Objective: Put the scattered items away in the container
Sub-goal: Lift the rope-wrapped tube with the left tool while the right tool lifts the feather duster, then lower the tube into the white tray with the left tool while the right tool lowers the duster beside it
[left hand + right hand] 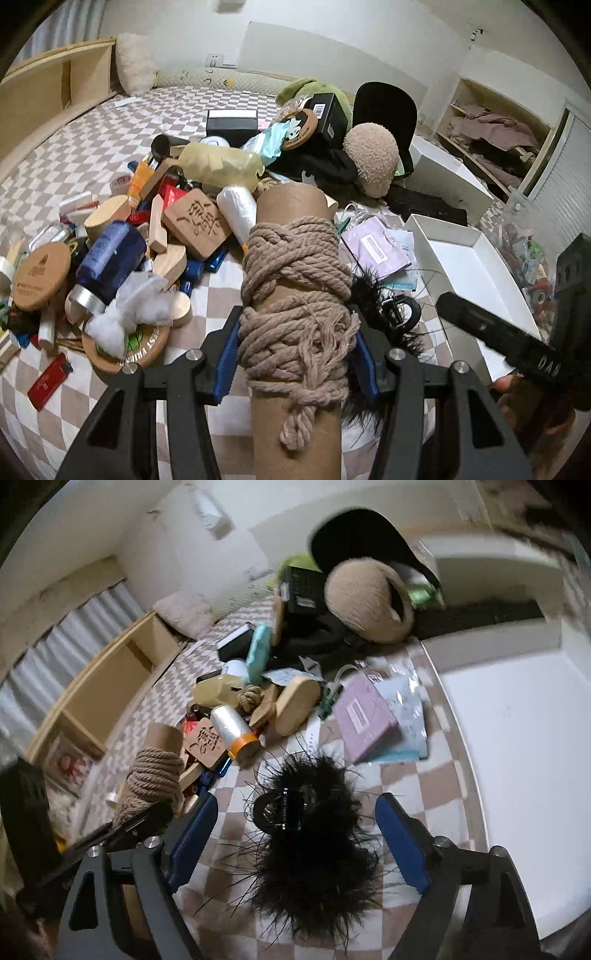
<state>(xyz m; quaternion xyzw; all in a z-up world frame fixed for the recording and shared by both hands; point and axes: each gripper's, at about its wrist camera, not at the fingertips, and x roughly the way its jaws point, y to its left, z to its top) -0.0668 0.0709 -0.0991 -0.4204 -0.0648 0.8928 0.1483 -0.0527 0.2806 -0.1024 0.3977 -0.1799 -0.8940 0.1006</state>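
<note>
A: Blur is seen over the upper right of the right wrist view, so the white box (pixel 517 738) is made out only as a flat pale surface, cut off at the edge.

B: From the left wrist it is shown more fully: an open, shallow white card tray (pixel 476 266), lying on the checked bed (pixel 92 155) right of the pile.

A: What is gripped by the left gripper (pixel 295 354)?

B: A brown cardboard tube (pixel 291 229) wound with coarse tan rope (pixel 295 280), frayed at its ends, is clamped between the blue fingers (pixel 227 354). Its lower end is cut off by the frame.

A: And the right gripper (pixel 295 842)?

B: Its fingers (pixel 402 845) are held wide apart, pressed on nothing. A black feathery hair clip (pixel 314 849) is lying on the bed between them; its wispy fringe hides most of the plastic claw.

A: The pile behind?

B: Carved wooden blocks (pixel 197 225), a blue bottle (pixel 110 258) and a fleecy tan hat (pixel 371 155) are distinguished; much else is buried.
</note>
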